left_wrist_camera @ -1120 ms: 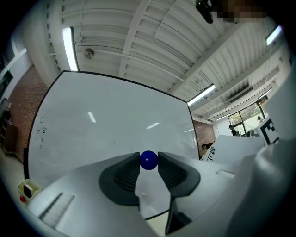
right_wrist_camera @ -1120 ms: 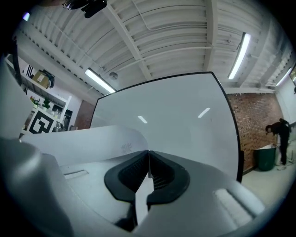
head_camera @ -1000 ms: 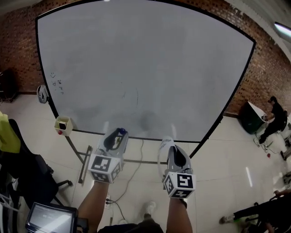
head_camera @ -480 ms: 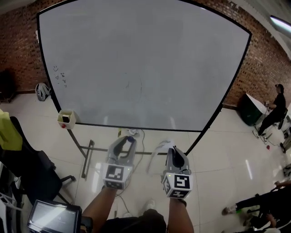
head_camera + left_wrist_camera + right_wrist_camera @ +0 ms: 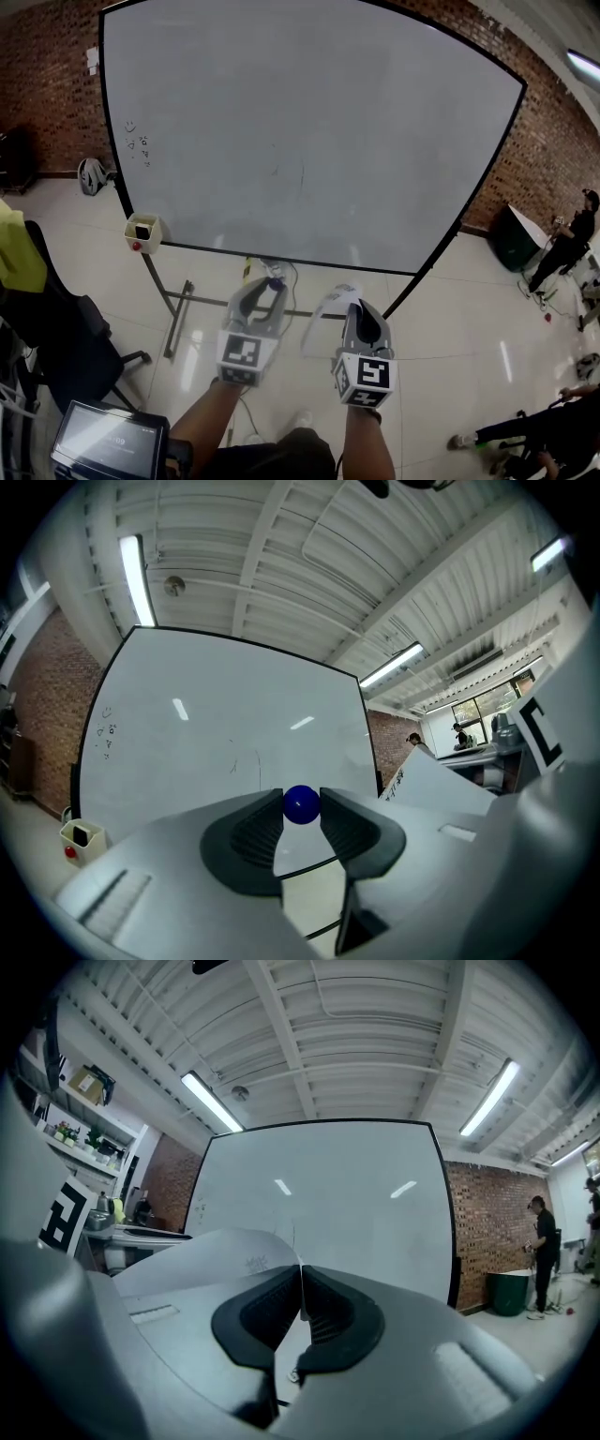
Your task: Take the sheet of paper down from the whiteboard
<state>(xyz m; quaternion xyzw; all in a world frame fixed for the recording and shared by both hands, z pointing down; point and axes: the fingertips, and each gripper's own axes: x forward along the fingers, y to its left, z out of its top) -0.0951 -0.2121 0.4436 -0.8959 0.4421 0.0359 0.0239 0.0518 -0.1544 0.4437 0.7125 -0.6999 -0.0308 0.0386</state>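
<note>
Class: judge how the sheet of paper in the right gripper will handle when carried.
Probably floppy: the sheet of paper curves away from the shut right gripper. Likely light, since a pinch on one edge alone holds it up.

The head view looks steeply down from behind, both gripper views face level and forward, and all share the mid-frame whiteboard (image 5: 309, 141).

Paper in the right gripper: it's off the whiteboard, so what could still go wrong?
1. The right gripper pinches the paper only by a thin edge. The sheet curls away to the side and might slip out or tear.
2. The left gripper holds a round blue ball at its very tips. It could pop free and roll off across the floor.
</note>
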